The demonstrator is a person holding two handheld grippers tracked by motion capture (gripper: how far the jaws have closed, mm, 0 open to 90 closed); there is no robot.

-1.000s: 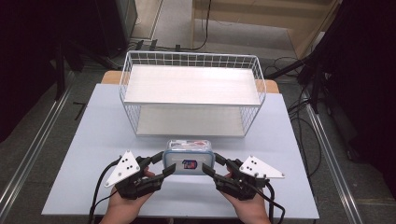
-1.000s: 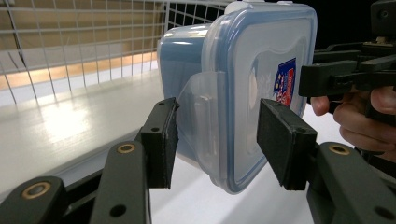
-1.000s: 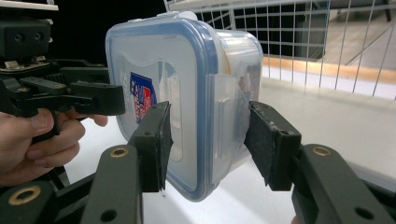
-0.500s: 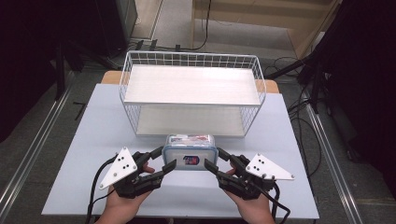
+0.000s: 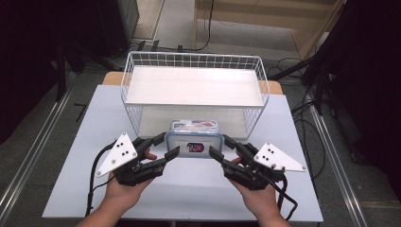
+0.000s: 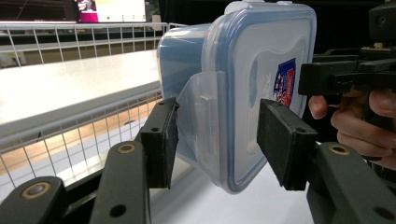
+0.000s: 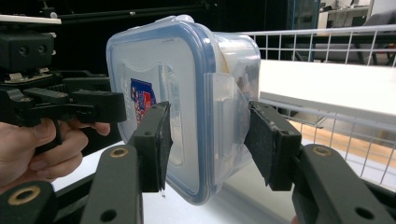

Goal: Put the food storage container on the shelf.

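White counter [image 5: 94, 142] before a wire basket [image 5: 194, 66], box [image 5: 194, 142] contents hard to make out, left tongs [image 5: 163, 150] and right tongs [image 5: 222, 147] each clamped on a box end, lifting it.

Glossy clear plastic box [image 5: 193, 137], white wire basket [image 5: 142, 116], matt blk jaws.

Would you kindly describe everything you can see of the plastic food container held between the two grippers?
The food container is a clear, rounded-rectangular plastic box with a blue-rimmed snap lid, clear locking flaps on its short ends and a red-and-blue label on the lid. It is closed and tipped on edge, lid toward the person, in front of the white wire basket. The left hand-held gripper and right hand-held gripper each clamp one end flap; light-coloured contents show faintly through the wall.
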